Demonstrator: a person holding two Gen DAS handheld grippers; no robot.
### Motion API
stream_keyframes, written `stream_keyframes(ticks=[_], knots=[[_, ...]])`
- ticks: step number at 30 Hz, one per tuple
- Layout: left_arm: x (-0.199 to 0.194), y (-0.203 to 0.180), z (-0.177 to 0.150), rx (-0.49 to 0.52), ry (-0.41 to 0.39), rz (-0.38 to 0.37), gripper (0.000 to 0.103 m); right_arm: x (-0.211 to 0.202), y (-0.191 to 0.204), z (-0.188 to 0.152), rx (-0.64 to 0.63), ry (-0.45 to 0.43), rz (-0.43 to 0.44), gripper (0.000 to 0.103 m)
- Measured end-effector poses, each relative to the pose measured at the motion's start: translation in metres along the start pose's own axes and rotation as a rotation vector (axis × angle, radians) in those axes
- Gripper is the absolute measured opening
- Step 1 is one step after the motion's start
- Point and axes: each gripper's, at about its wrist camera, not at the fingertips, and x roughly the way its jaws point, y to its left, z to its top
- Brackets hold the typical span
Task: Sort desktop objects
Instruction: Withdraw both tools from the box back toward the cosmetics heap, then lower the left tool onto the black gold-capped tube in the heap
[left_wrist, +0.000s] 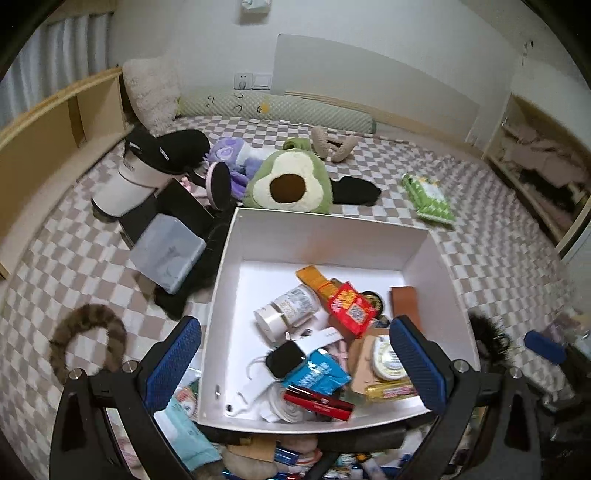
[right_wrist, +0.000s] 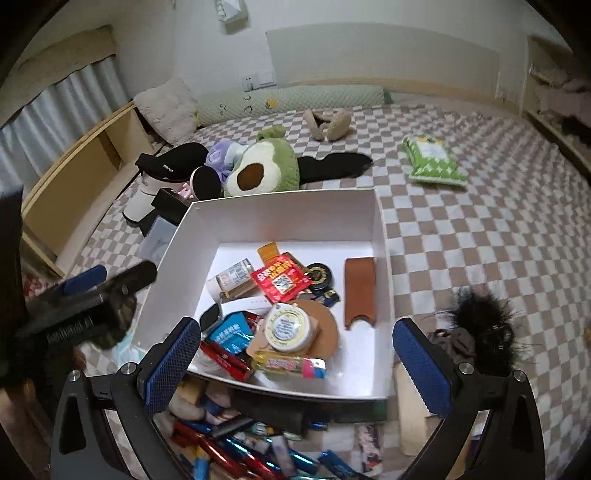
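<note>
While your two grippers hang above the checkered bedspread (right_wrist: 480, 229), both are spread wide and hold nothing: the left gripper (left_wrist: 310, 362) straddles the near left wall of the white box (left_wrist: 325, 236), the right gripper (right_wrist: 295, 362) its near edge. Inside the box lie a brown leather sleeve (right_wrist: 360, 291), a red snack packet (right_wrist: 282, 282), a round cream tin (right_wrist: 288, 326), a labelled bottle (left_wrist: 288, 310) and a black smartwatch (left_wrist: 286, 358). Loose pens and packets (right_wrist: 240, 450) are piled just before the box.
</note>
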Motion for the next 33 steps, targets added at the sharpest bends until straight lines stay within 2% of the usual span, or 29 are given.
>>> stream_keyframes(ticks=[4, 10, 19, 25, 30, 33], knots=[[-0.006, 0.01, -0.002, -0.035, 0.009, -0.033, 0.103, -0.015, -0.004, -0.01, -0.019, -0.02, -0.016, 0.103], [-0.021, 0.021, -0.008, -0.014, -0.004, -0.04, 0.103, -0.027, -0.014, -0.027, -0.039, -0.036, -0.038, 0.103], [-0.037, 0.031, -0.026, 0.092, -0.011, -0.032, 0.103, -0.021, -0.024, -0.045, -0.029, 0.032, -0.014, 0.103], [-0.032, 0.037, -0.047, 0.174, 0.066, -0.022, 0.103, -0.016, -0.029, -0.055, 0.003, 0.074, 0.009, 0.103], [-0.02, 0.041, -0.07, 0.247, 0.169, -0.018, 0.103, -0.008, -0.023, -0.066, -0.024, 0.132, 0.018, 0.103], [-0.011, 0.044, -0.081, 0.24, 0.229, -0.038, 0.103, -0.007, -0.018, -0.07, -0.049, 0.145, 0.01, 0.103]])
